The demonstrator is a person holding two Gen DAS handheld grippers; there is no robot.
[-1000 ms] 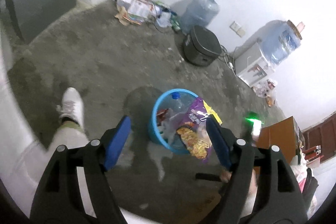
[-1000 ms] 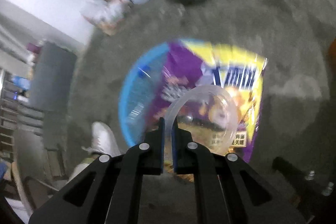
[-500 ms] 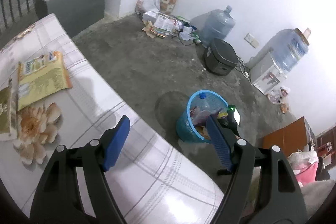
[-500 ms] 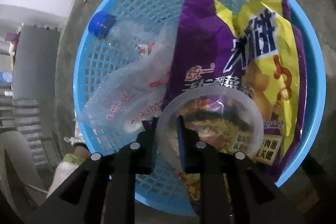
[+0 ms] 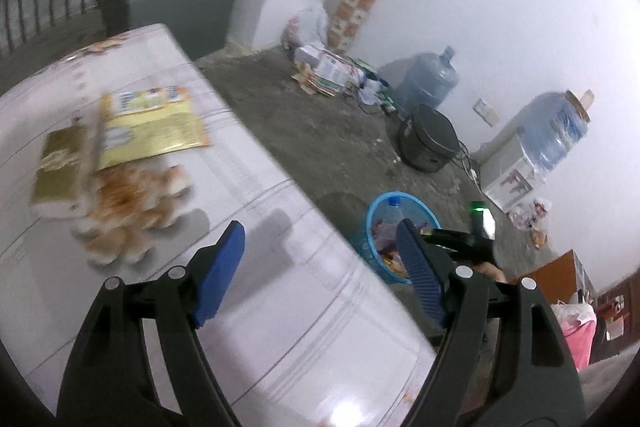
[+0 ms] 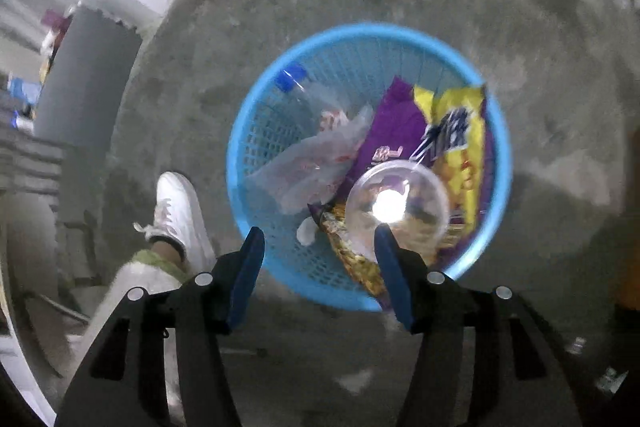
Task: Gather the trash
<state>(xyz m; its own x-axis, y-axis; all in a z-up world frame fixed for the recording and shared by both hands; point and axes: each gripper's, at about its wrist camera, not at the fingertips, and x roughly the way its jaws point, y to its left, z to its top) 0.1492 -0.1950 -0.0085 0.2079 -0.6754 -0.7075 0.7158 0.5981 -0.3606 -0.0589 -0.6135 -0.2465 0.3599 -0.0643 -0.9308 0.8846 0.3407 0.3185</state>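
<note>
Two tongs are in my hands, and I take the left one's camera first. My left gripper hangs over the white table with its blue pads spread wide and nothing between them. Further along the tabletop lie a yellow wrapper and, touching its near edge, a gold packet, both blurred; beside them is an orange flower print on the cloth. Past the table's edge, down on the grey floor, stands the blue basket with trash in it, and my right gripper shows dark above its far rim. Two water jugs, a black round appliance and a heap of papers stand by the white wall.

From the right camera, I look almost straight down into the blue basket. My right gripper is opening its jaws, and nothing sits between the pads. The clear plastic lid lies loose in the basket, on top of the purple and yellow snack bag. Beside the bag lie a thin plastic bag and a clear bottle with a blue cap. My white shoe stands on the floor just left of the basket.
</note>
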